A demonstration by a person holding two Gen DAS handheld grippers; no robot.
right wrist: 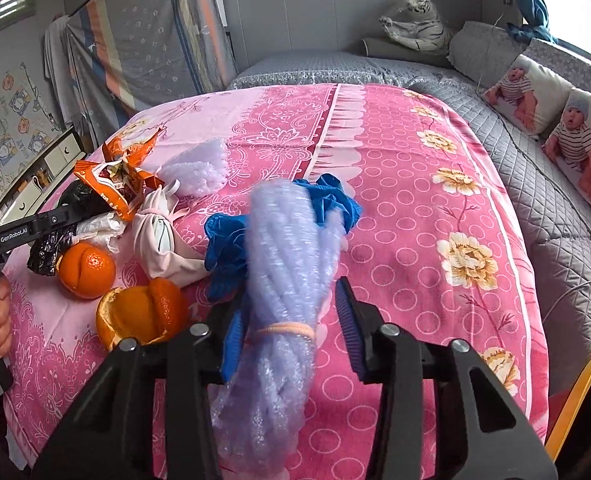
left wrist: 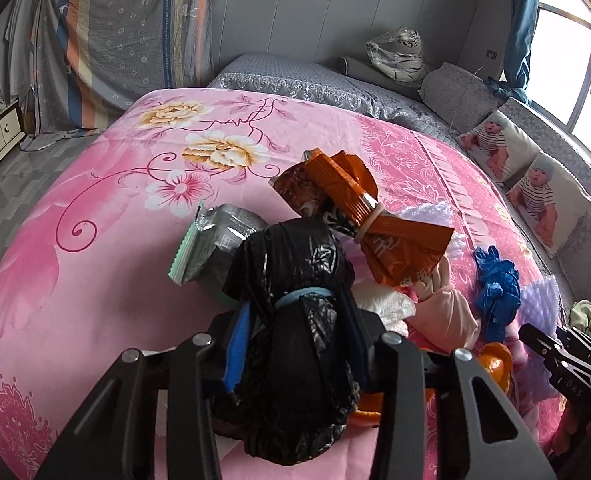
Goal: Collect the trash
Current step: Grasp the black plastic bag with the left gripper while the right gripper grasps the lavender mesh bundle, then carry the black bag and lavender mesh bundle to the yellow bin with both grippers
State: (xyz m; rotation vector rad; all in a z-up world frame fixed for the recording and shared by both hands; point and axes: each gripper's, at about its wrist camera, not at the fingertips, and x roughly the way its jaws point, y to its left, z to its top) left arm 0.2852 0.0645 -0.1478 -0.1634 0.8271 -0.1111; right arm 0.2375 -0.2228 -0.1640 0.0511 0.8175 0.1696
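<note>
Left wrist view: left tool clamps black bag bundle; right tool w/ one pad off purple wrap bundle (may slip).

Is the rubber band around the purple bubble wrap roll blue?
No, the rubber band around the purple bubble wrap roll is pale orange.

Both wrist views overlook 1 trash-strewn bed closely.
</note>
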